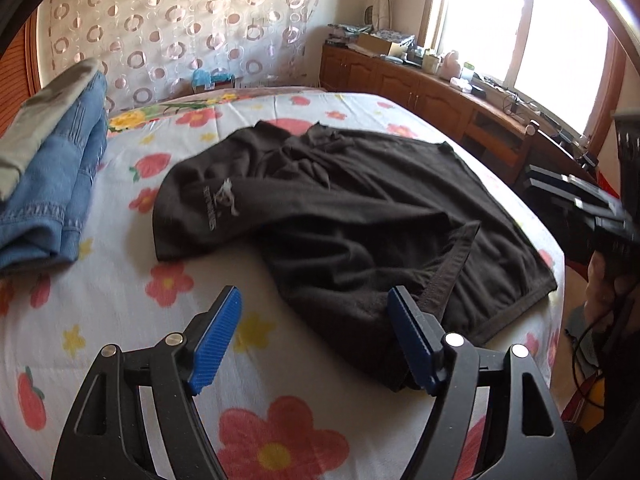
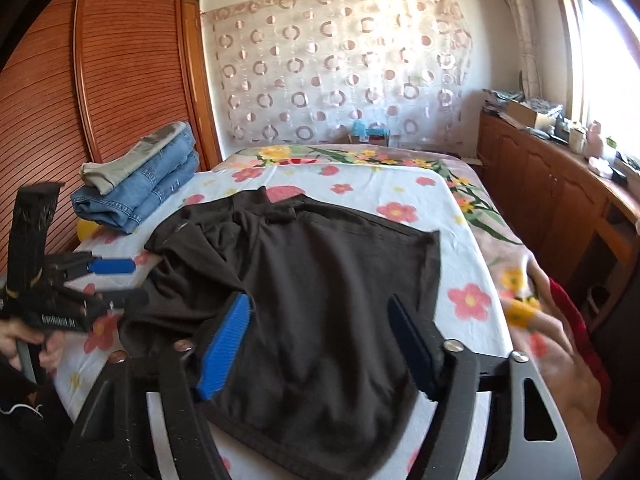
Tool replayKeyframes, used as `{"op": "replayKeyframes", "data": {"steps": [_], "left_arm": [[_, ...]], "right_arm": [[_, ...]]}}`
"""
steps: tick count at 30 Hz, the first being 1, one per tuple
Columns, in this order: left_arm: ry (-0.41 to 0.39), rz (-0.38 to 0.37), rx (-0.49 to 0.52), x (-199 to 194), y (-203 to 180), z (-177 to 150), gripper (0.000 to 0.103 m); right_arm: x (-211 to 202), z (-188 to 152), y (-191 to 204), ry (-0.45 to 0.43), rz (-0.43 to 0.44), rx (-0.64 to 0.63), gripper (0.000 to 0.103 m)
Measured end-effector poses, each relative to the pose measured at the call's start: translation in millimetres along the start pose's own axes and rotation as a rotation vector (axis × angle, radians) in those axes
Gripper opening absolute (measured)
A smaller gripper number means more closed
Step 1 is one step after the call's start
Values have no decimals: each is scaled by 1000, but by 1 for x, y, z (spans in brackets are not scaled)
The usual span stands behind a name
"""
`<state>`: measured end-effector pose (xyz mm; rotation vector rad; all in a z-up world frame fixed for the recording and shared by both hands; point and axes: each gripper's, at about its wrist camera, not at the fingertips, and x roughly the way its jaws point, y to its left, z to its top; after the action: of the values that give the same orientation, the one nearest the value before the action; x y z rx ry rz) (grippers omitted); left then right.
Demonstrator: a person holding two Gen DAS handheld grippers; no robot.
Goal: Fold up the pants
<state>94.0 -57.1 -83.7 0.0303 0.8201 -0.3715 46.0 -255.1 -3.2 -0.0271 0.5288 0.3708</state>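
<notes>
Dark brown pants (image 1: 360,216) lie crumpled on a floral bedsheet (image 1: 120,320); a white logo shows on one fold. They also fill the middle of the right wrist view (image 2: 320,300). My left gripper (image 1: 316,312) is open and empty, hovering over the near edge of the pants; it also shows in the right wrist view (image 2: 116,280). My right gripper (image 2: 320,320) is open and empty above the pants' near end; it also shows at the right edge of the left wrist view (image 1: 576,196).
A stack of folded blue jeans (image 2: 140,188) with a beige garment on top sits at the bed's far left by a wooden wardrobe (image 2: 100,80). A wooden cabinet (image 2: 560,192) with clutter runs under the window at right. A patterned curtain hangs behind the bed.
</notes>
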Motion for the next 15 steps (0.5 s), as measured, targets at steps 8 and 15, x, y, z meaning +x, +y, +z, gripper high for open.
{"op": "replayKeyframes", "data": {"steps": [8,15], "left_arm": [[17,3,-10,4,4,-12,76],[-5,28,18,4,0,-16,77]], "right_arm": [[26,2,11,64,79,-25,51],[38,4,8,112,145,-17,43]]}}
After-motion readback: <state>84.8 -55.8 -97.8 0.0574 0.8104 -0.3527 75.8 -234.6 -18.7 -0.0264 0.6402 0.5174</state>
